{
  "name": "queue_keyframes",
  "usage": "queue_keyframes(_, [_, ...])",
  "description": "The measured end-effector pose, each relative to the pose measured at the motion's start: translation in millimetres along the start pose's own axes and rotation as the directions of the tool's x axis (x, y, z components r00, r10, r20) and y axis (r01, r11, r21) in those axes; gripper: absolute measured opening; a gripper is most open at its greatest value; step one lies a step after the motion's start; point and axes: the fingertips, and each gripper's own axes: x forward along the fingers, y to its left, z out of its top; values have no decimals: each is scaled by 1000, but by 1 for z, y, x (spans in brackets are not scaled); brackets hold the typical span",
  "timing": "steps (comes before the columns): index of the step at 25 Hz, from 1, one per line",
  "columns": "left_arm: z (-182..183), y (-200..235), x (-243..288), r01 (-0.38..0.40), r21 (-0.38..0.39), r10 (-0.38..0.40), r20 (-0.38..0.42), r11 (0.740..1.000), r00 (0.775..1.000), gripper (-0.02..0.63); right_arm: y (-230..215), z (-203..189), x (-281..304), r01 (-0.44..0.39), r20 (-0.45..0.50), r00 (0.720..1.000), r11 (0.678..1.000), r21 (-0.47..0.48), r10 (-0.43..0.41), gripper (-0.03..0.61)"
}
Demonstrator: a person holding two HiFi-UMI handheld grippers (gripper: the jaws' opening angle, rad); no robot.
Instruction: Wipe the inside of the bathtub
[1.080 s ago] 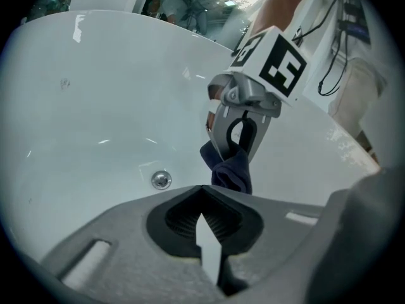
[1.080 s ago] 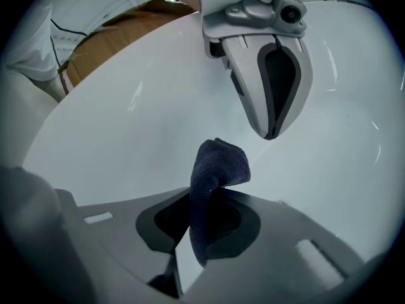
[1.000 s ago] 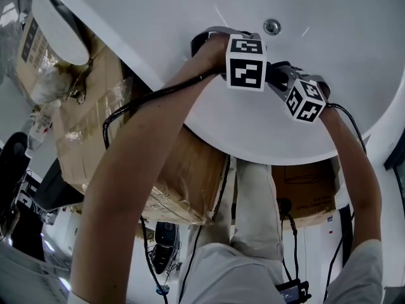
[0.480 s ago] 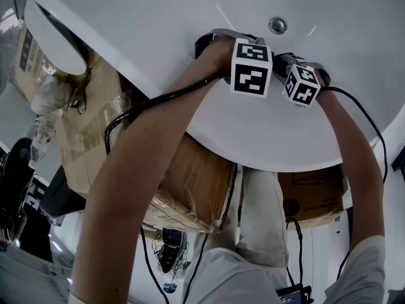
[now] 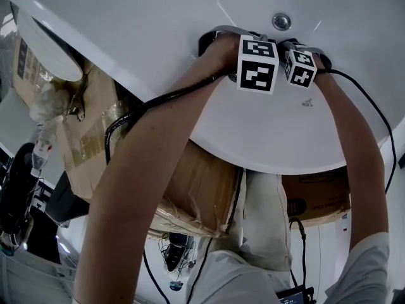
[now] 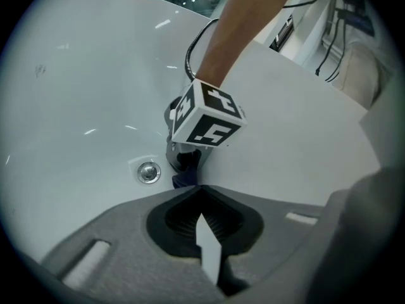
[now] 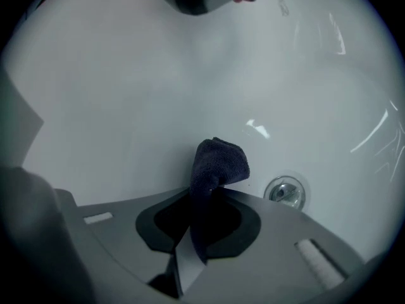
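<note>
The white bathtub (image 5: 145,37) fills the top of the head view, and both arms reach into it close to the round metal drain (image 5: 281,21). My right gripper (image 7: 205,192) is shut on a dark blue cloth (image 7: 218,163). The cloth's bunched end presses on the tub wall just left of the drain (image 7: 286,191). My left gripper (image 6: 201,192) is shut with nothing between its jaws. It points at the right gripper's marker cube (image 6: 205,116) and at the cloth (image 6: 183,179) under that cube. The two marker cubes (image 5: 257,63) sit side by side, almost touching.
Taped cardboard boxes (image 5: 95,125) stand against the tub's outer side at the left. A black cable (image 5: 158,100) runs along my left arm. The tub's curved rim (image 5: 266,163) lies between the grippers and the person's legs (image 5: 259,227).
Both grippers have slid further into the tub toward the drain. The right gripper has come in beside the left one, so the cubes now nearly meet.
</note>
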Motion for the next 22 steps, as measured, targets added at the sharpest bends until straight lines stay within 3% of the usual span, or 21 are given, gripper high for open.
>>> queue_keyframes(7, [4,-3,1,9,8,-9,10,1000,1000,-3,-8,-7,17,8,-44,999,999,51,-6,48])
queue_keyframes(22, [9,-11,-1,17,46,-17,-4,999,1000,-3,17,11,-3,-71,-10,997,997,18,71,46])
